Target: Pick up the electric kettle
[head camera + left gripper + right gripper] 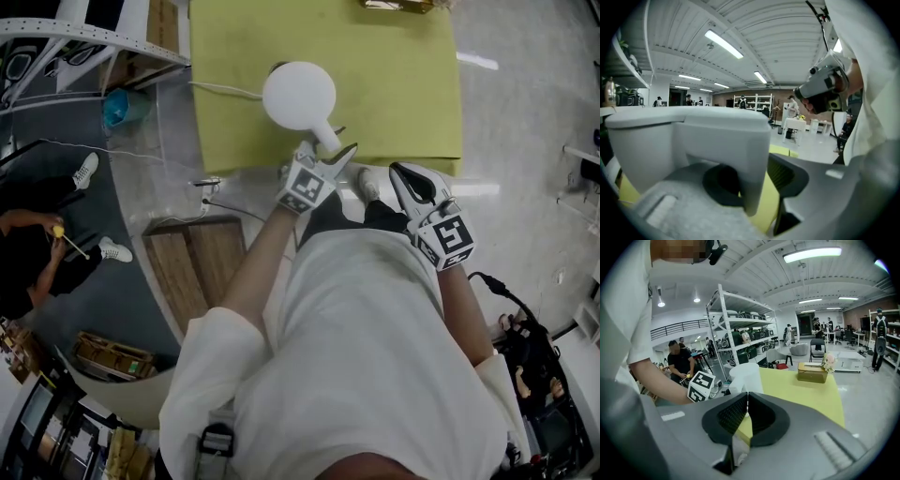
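Yellow counter (403, 103) carries white electric kettle (298, 94). Left gripper (330, 150) jaws apart, straddling kettle handle (726, 140). Right gripper (401, 176) jaws together, empty.

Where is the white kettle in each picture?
Head view: kettle at top middle, on the yellow table.
Left gripper view: kettle fills the left and middle, very close; table peeks below.
Right gripper view: kettle just left of middle, on the table.
Shared landmark: the yellow table.
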### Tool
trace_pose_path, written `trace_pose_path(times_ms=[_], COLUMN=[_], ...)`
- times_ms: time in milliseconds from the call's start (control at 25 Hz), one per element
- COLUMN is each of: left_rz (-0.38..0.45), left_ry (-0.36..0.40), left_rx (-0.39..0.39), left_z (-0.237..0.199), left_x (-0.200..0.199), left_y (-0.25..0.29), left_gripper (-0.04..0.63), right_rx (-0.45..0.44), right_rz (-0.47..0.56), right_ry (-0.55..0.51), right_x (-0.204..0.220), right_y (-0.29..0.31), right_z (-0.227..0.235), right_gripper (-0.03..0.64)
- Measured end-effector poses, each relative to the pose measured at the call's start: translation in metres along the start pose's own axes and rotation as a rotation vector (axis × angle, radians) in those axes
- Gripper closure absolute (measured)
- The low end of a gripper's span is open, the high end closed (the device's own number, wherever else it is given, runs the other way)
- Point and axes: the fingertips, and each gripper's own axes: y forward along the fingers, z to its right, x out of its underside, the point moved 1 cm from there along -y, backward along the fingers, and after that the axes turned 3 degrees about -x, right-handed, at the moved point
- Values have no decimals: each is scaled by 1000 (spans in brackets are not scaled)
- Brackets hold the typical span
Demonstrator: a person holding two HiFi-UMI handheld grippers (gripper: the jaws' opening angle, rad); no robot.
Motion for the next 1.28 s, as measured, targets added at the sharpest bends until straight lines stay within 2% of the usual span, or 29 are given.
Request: trace_pose_path(times_ms=[120,440,880,1280], left_rz=[4,-30,-15,7], left_ry=[39,129,91,93], left_rx=[-42,-41,-1,-4], left_z=[-8,-7,-21,-33], left_x=[0,-4,-23,-40], left_y=[1,1,-6,-23], left_gripper=[520,526,523,517], right_rx=[8,19,26,33], right_rz=[1,16,24,46], right_ry=[7,10,1,-4], right_x=[1,-2,-10,-18], right_y=[1,3,7,16], right_z=[2,2,-2,-9], right_gripper=[606,606,606,606])
